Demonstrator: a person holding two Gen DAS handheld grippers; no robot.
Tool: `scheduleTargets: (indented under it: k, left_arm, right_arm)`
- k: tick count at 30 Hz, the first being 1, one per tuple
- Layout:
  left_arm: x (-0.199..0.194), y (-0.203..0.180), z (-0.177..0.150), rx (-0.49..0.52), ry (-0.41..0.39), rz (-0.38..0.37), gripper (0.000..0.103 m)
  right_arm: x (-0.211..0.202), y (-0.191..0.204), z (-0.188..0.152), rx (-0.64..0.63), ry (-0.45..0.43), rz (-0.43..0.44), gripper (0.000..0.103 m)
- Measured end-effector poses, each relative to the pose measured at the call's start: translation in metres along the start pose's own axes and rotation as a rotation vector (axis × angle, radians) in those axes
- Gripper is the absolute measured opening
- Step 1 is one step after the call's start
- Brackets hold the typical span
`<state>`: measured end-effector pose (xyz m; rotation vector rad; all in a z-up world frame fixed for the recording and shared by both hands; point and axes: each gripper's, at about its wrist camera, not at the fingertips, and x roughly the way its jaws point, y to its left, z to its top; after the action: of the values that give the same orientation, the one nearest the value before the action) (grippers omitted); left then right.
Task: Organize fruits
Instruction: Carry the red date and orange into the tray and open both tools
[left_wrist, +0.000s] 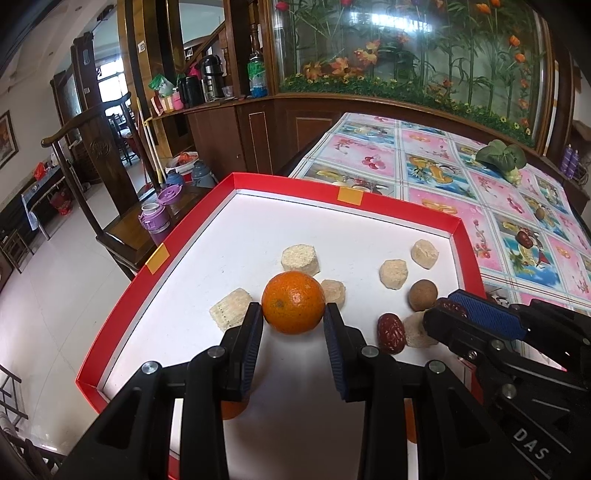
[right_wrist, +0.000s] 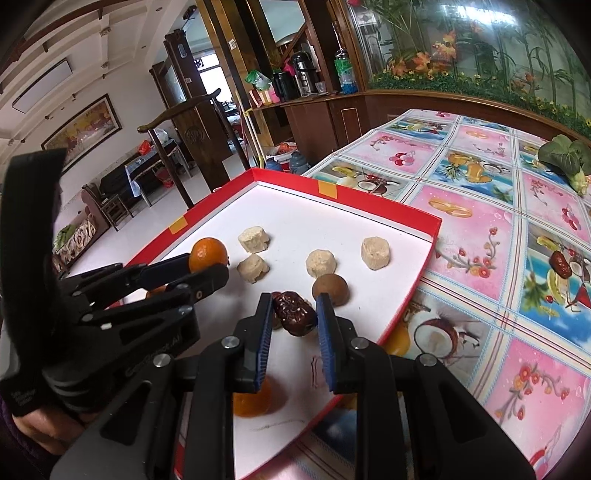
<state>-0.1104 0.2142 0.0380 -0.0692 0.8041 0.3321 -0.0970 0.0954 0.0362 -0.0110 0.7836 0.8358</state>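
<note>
An orange (left_wrist: 293, 306) (right_wrist: 208, 253) is pinched between the pads of my left gripper (left_wrist: 293, 315) (right_wrist: 207, 268), low over the white floor of the red-rimmed tray (left_wrist: 469, 236) (right_wrist: 424, 258). My right gripper (right_wrist: 294, 308) (left_wrist: 452, 314) is shut on a wrinkled dark red date (right_wrist: 295, 313) (left_wrist: 453, 307) at the tray's right side. A second date (left_wrist: 391, 333) and a brown round fruit (left_wrist: 423, 294) (right_wrist: 330, 289) lie close by. Several beige blocks (left_wrist: 300, 259) (right_wrist: 320, 263) are scattered on the tray. Another orange (right_wrist: 251, 400) is partly hidden under the right gripper's fingers.
The tray sits at the corner of a table with a fruit-print cloth (left_wrist: 443, 166) (right_wrist: 480, 206). A leafy green vegetable (left_wrist: 502, 157) (right_wrist: 565, 158) lies at the far end. A wooden chair (left_wrist: 92, 147) with purple jars stands beyond the tray's left edge.
</note>
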Motion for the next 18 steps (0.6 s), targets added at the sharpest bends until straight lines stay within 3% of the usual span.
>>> scheduleTargets:
  k: [6,18]
  left_arm:
    - [0.005,0.000,0.000,0.003,0.010,0.007,0.033]
    - [0.009,-0.002,-0.001,0.000,0.039,0.009,0.034]
  right_arm:
    - [0.012,-0.002,0.001,-0.005,0.031,-0.042,0.026]
    - [0.010,-0.003,0.000,0.003,0.034,-0.038,0.026]
